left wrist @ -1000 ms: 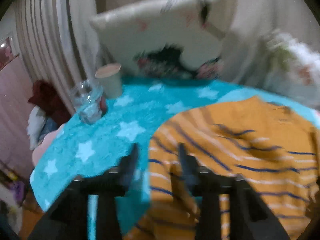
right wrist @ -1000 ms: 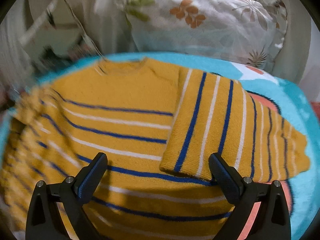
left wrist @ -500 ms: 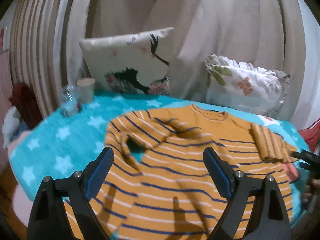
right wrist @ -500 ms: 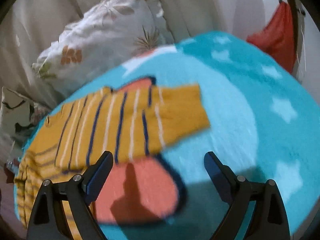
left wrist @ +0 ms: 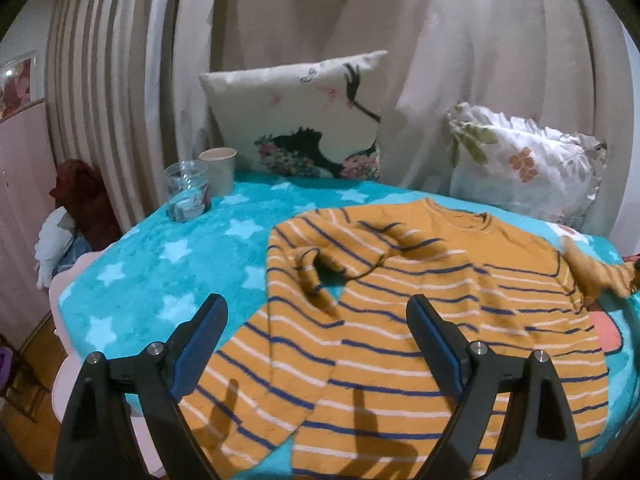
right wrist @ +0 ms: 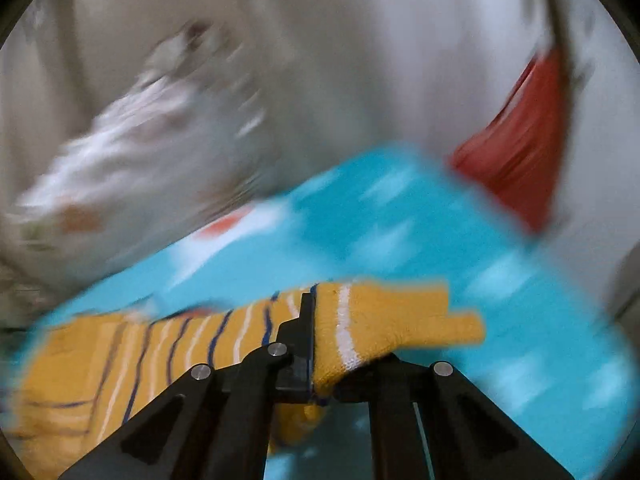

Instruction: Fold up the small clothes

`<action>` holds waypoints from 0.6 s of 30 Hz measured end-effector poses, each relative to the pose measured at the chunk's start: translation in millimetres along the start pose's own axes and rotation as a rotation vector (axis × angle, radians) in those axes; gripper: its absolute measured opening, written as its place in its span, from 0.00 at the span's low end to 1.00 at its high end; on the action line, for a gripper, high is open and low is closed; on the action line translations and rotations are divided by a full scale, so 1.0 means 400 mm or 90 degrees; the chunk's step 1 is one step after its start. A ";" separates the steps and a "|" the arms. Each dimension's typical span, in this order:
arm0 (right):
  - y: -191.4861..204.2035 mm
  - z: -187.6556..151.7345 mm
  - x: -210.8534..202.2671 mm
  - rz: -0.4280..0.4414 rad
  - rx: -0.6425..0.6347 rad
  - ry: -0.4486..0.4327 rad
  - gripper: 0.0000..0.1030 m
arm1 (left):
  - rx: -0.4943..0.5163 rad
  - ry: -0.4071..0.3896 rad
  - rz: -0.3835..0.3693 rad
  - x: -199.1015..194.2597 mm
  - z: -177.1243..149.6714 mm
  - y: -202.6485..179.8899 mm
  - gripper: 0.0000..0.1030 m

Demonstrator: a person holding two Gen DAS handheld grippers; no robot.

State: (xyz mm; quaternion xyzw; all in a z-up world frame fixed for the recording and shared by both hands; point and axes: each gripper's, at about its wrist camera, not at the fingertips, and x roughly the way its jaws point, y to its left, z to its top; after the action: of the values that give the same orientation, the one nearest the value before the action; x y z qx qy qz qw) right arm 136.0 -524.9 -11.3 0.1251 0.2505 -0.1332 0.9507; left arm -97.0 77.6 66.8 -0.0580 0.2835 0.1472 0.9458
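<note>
A small mustard-yellow sweater (left wrist: 420, 300) with blue and white stripes lies spread on a turquoise star blanket (left wrist: 172, 264). Its left sleeve (left wrist: 340, 248) is crumpled over the chest. My left gripper (left wrist: 316, 320) is open and empty, held above the sweater's lower left part. My right gripper (right wrist: 316, 340) is shut on the cuff end of the sweater's right sleeve (right wrist: 376, 328), which is lifted off the blanket (right wrist: 500, 280). That sleeve also shows at the far right of the left wrist view (left wrist: 600, 274). The right wrist view is motion-blurred.
A clear glass jar (left wrist: 187, 191) and a beige cup (left wrist: 218, 170) stand at the blanket's back left. Two pillows (left wrist: 304, 120) (left wrist: 524, 164) lean against curtains behind. A red cloth (right wrist: 520, 148) hangs at the right. The bed edge drops off on the left.
My right gripper has closed on the right sleeve's cuff and lifted it. My left gripper, shut a second ago, opened, pulled back and now holds nearly still.
</note>
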 end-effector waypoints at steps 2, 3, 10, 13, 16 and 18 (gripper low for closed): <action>-0.015 0.030 0.017 -0.069 -0.025 0.004 0.09 | -0.003 0.015 -0.002 0.015 -0.018 0.007 0.88; -0.033 0.040 0.026 -0.062 -0.009 0.034 0.09 | -0.004 0.030 -0.007 0.029 -0.028 0.016 0.88; 0.044 -0.140 -0.142 0.316 -0.012 0.154 0.54 | -0.021 0.117 -0.052 0.081 -0.115 0.047 0.88; 0.103 -0.279 -0.220 0.463 -0.057 0.226 0.54 | -0.009 0.135 -0.072 0.077 -0.151 0.036 0.88; 0.152 -0.389 -0.290 0.504 -0.114 0.251 0.54 | 0.002 0.141 -0.078 0.066 -0.180 0.029 0.88; 0.165 -0.449 -0.334 0.541 -0.133 0.266 0.54 | 0.001 0.135 -0.078 0.047 -0.198 0.033 0.88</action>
State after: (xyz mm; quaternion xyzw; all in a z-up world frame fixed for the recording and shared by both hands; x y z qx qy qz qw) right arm -34.9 -382.9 -83.2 0.1447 0.3750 0.3206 0.8577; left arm -127.3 79.5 -9.8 -0.0893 0.3779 0.0819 0.9179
